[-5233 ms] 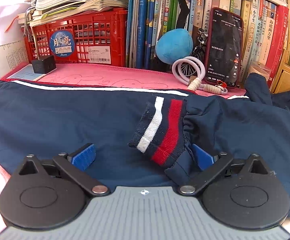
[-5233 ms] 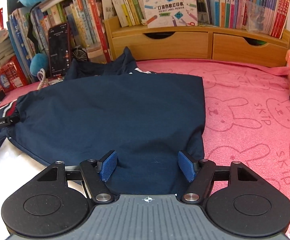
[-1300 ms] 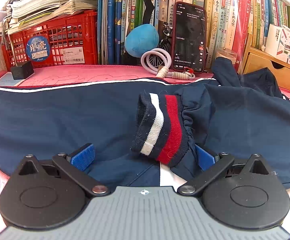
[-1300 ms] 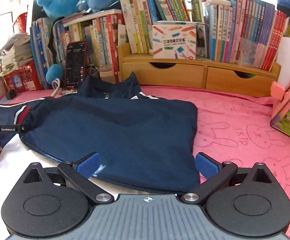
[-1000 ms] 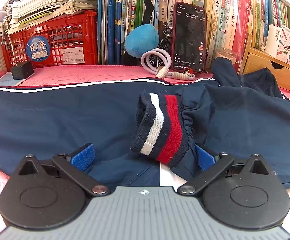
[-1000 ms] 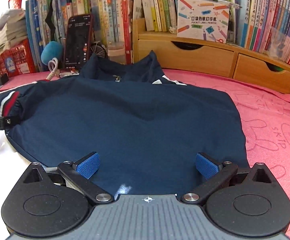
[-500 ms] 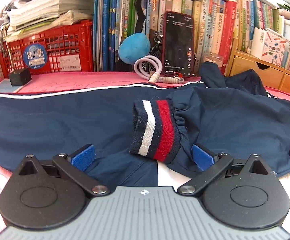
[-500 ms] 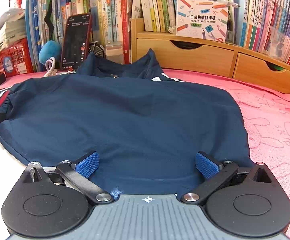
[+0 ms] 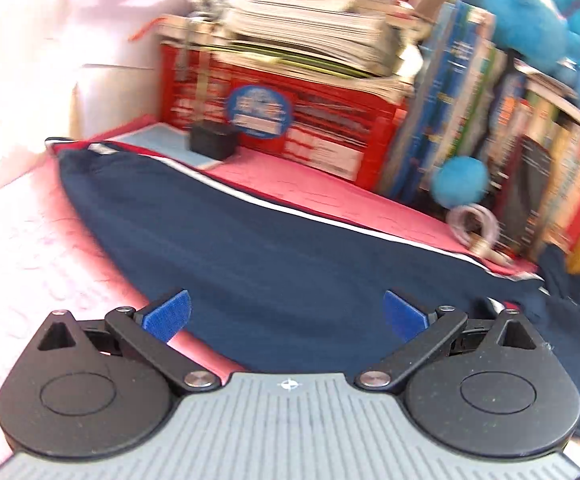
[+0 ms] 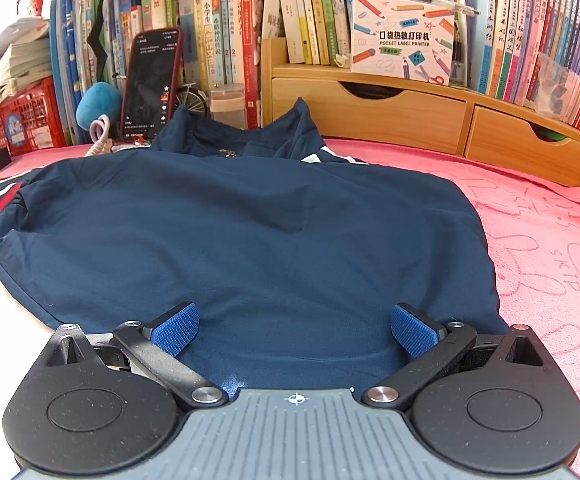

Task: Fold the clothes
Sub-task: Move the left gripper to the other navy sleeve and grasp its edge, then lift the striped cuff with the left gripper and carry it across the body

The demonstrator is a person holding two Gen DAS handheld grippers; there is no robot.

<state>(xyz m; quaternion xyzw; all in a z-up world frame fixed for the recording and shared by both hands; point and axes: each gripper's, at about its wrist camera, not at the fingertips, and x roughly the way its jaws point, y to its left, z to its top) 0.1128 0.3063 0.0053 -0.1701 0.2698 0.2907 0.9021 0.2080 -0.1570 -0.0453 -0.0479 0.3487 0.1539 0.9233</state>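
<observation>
The dark blue jacket [image 10: 242,240] lies flat on the pink bench [image 10: 541,248]. One sleeve is folded over the body; its striped cuff [image 10: 0,208] shows at 9 o'clock. The other sleeve [image 9: 250,248] lies stretched out toward 10 o'clock, not folded yet. So the job looks partly done. The left gripper [image 9: 286,314] and right gripper [image 10: 294,330] hover with fingers wide open, holding nothing.

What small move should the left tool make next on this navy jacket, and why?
Probably close the left tool on the far sleeve: it lies spread toward the red crate, unfolded, and both tools are open and empty.
</observation>
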